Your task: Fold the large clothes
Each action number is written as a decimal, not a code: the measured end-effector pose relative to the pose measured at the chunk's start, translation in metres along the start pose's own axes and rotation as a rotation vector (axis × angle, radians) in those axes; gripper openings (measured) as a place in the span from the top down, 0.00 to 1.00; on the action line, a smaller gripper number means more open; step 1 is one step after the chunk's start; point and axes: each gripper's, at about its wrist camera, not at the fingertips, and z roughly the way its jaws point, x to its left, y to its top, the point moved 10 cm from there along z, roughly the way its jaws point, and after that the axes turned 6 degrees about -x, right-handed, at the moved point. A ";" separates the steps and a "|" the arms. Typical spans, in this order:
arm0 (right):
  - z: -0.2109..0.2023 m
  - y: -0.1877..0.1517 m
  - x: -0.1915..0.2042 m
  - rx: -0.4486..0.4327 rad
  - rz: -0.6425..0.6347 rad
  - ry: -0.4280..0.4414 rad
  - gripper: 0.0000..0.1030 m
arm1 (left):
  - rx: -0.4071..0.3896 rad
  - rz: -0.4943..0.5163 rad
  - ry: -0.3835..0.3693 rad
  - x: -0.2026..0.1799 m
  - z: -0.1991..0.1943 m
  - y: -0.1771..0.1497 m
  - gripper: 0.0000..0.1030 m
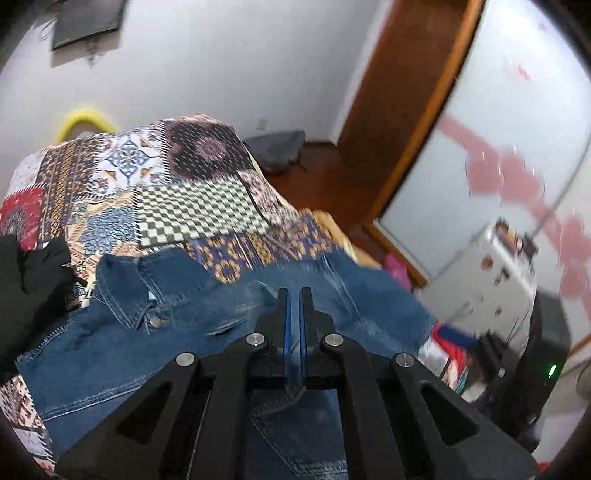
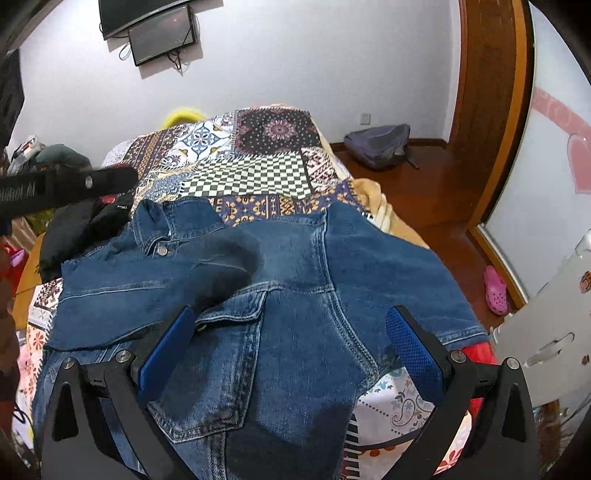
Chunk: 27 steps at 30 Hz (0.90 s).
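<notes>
One denim jacket (image 2: 295, 280) on patchwork bedspread (image 2: 258, 173); left hand-held gripper (image 1: 294, 295) closed empty, right hand-held gripper (image 2: 291, 328) open.

Patchwork quilt (image 2: 258, 173) is being seen spread over bed. Black garment (image 2: 81, 229) is being seen lying at quilt's left edge. Grey backpack (image 2: 378, 146) is being seen resting on wood floor (image 2: 424, 192) by white wall. Pink clog (image 2: 495, 290) is being seen lying on floor at right. Monitor (image 2: 162, 35) is being seen mounted on wall. Yellow ring (image 2: 181, 115) is being seen behind bed.
</notes>
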 end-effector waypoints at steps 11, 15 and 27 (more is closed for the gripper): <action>0.033 0.005 0.040 0.110 -0.058 0.146 0.00 | 0.005 -0.051 0.230 0.091 -0.048 -0.043 0.44; 0.062 0.001 0.048 0.208 -0.065 0.167 0.15 | 0.048 -0.090 0.349 0.152 -0.072 -0.075 0.43; 0.109 -0.022 0.055 0.380 -0.063 0.156 0.65 | 0.268 -0.240 0.486 0.265 -0.125 -0.222 0.38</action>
